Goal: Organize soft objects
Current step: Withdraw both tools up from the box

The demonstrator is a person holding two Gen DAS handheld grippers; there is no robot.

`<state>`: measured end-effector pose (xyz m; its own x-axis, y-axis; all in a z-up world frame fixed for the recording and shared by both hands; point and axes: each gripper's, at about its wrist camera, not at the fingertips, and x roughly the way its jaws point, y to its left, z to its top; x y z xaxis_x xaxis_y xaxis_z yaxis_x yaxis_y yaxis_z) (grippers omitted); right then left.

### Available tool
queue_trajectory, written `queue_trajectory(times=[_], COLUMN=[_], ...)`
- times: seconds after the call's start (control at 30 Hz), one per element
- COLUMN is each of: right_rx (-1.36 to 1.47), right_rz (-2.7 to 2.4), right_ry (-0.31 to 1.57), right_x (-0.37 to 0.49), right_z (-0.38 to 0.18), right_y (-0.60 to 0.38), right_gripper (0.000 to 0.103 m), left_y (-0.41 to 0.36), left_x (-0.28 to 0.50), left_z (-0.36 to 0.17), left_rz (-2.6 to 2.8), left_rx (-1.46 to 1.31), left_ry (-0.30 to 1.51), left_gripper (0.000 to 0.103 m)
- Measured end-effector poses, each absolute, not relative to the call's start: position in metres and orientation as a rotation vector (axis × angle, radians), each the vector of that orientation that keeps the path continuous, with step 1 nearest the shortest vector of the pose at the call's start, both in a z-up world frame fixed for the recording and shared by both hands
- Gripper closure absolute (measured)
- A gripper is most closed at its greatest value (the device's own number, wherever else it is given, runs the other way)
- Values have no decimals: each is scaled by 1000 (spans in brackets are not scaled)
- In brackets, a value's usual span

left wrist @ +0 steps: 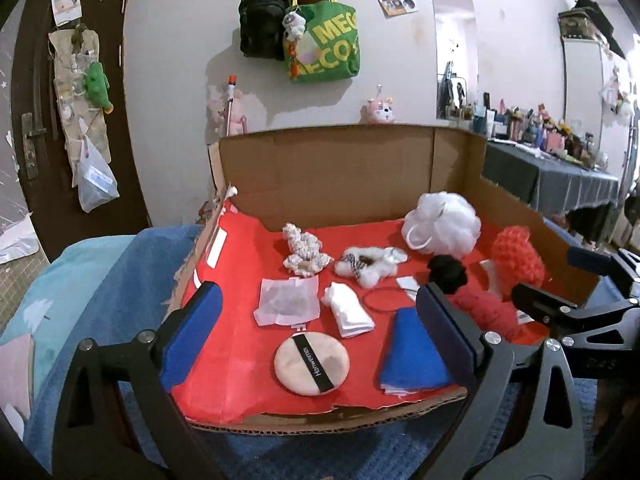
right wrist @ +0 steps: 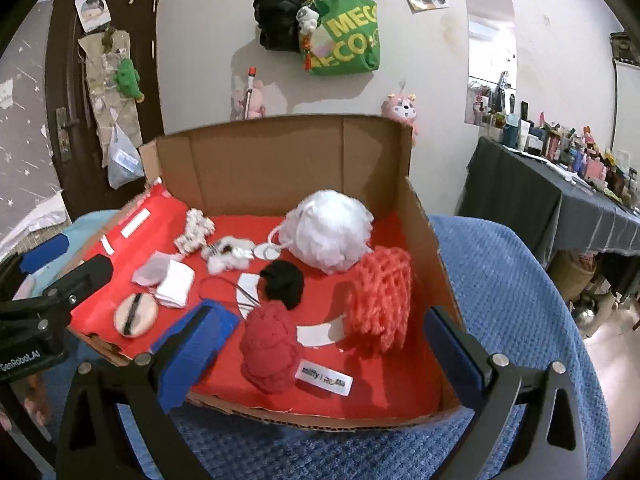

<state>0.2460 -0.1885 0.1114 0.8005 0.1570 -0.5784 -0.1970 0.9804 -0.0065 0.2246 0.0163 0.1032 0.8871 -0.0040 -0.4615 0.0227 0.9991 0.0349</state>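
Note:
A cardboard box (left wrist: 332,168) lined with red paper holds several soft objects. In the left wrist view I see a round powder puff (left wrist: 311,362), a folded blue cloth (left wrist: 412,354), a white folded cloth (left wrist: 349,310), a white bath pouf (left wrist: 442,224), a black pompom (left wrist: 448,272) and an orange mesh (left wrist: 518,260). In the right wrist view a red knitted ball (right wrist: 270,346), the orange mesh (right wrist: 382,300) and the white pouf (right wrist: 330,236) lie close. My left gripper (left wrist: 320,330) is open and empty above the box's front. My right gripper (right wrist: 320,350) is open and empty above the front right.
The box sits on a blue blanket (right wrist: 508,320). A table with a dark cloth and many small items (right wrist: 568,184) stands at the right. Bags (left wrist: 320,36) hang on the wall behind; a dark door (left wrist: 72,100) is at the left.

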Motion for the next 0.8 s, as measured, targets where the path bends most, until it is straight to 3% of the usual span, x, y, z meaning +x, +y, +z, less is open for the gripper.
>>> queue_trajectory(times=[0.8], right_rx=[-88], right_rz=[187], right_ry=[611], right_x=[255], right_z=[96], right_y=[-176], right_gripper=[0], left_y=[22], left_x=[243], left_z=[74], left_rz=[2], left_rx=[26], left_ry=[595], left_gripper=[4])
